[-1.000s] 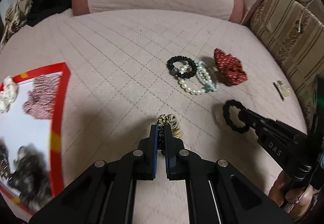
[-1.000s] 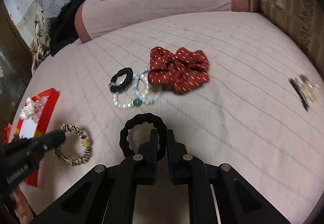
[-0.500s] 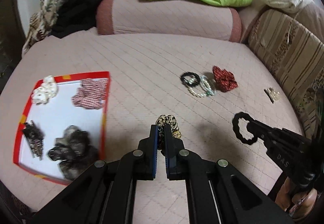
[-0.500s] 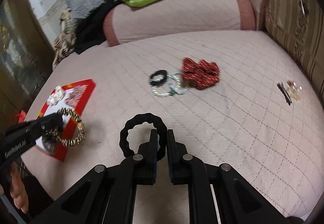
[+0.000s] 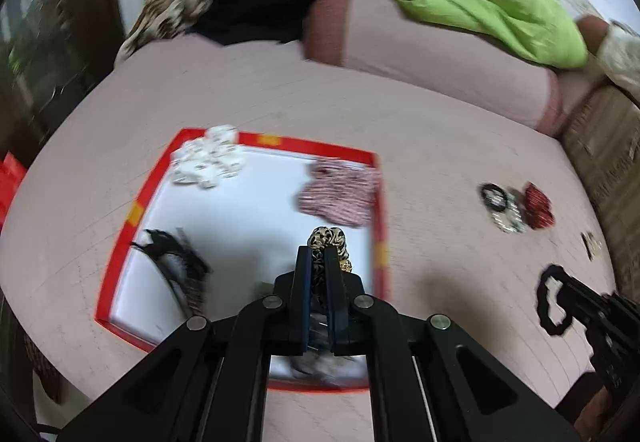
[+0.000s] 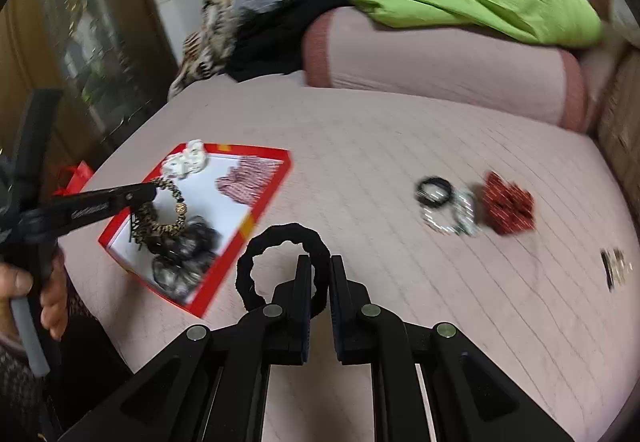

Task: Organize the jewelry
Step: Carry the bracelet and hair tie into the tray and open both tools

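Over the red tray (image 5: 380, 202) at the bed's left edge: my left gripper (image 5: 319, 262), jaws clamped on the leopard-print hair tie (image 5: 328, 238), poised for release. Right gripper (image 6: 320, 274), jaws pinching the black scalloped hair tie (image 6: 280, 238), waits beside the tray's right rim.

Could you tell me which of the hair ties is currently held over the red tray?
The leopard-print hair tie, clamped in the left gripper; the plain black one hangs beside the tray.
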### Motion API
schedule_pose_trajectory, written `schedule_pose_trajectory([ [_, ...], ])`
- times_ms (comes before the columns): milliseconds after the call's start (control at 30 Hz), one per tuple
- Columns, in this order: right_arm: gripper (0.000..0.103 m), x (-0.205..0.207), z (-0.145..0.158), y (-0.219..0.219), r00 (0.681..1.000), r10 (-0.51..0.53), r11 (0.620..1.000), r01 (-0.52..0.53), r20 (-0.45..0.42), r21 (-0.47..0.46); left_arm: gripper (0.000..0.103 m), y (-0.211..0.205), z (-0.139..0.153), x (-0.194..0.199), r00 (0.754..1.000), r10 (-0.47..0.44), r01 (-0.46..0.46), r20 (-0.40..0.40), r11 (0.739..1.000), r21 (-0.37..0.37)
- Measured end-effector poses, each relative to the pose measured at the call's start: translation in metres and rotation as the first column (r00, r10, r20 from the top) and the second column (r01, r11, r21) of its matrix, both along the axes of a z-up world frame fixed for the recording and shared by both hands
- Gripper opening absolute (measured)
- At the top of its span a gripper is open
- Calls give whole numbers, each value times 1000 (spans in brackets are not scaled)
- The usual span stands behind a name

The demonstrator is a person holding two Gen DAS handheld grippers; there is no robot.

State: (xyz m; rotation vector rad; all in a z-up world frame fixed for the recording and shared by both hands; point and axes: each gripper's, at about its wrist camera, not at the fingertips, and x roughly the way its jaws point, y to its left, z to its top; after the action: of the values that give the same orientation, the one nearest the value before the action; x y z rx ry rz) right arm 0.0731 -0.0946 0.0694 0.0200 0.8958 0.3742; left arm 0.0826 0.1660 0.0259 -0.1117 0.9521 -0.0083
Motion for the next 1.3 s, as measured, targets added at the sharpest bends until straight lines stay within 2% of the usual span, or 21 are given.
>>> schedule_pose_trajectory([
  [133, 10, 15, -3, 41, 998, 67, 998, -67, 1, -17, 6, 39, -14, 22, 997, 59, -61, -44, 998, -33],
  [333, 10, 43, -17, 92, 990, 136, 990, -137, -23, -26, 6, 72, -30, 50, 990, 117, -119, -81, 993, -20],
  [567, 10, 89, -53, 143, 979, 167, 986, -163, -115, 40, 6, 93, -51, 78, 980, 154, -153, -126, 988, 11],
  [767, 12, 102, -80, 175, 961, 213, 977, -204, -178, 67, 8, 100, -61, 84, 974, 177, -175, -143, 984, 23],
  [867, 18, 101, -82, 178, 959, 223, 974, -213, -175, 75, 9, 100, -58, 81, 975, 174, -173, -135, 985, 17],
  [967, 40, 97, -76, 176, 964, 229, 973, -223, -137, 55, 10, 96, -49, 73, 976, 183, -181, -116, 983, 20],
  [1133, 41, 88, -59, 153, 974, 203, 978, -197, -102, 66, 22, 81, -25, 54, 979, 192, -191, -66, 981, 21],
  [1200, 42, 77, -50, 137, 979, 187, 981, -182, -84, 61, 31, 70, -13, 42, 980, 198, -196, -27, 979, 53],
  [1300, 48, 60, -43, 111, 984, 160, 986, -156, -72, 59, 34, 52, 1, 28, 984, 180, -180, 8, 981, 68],
])
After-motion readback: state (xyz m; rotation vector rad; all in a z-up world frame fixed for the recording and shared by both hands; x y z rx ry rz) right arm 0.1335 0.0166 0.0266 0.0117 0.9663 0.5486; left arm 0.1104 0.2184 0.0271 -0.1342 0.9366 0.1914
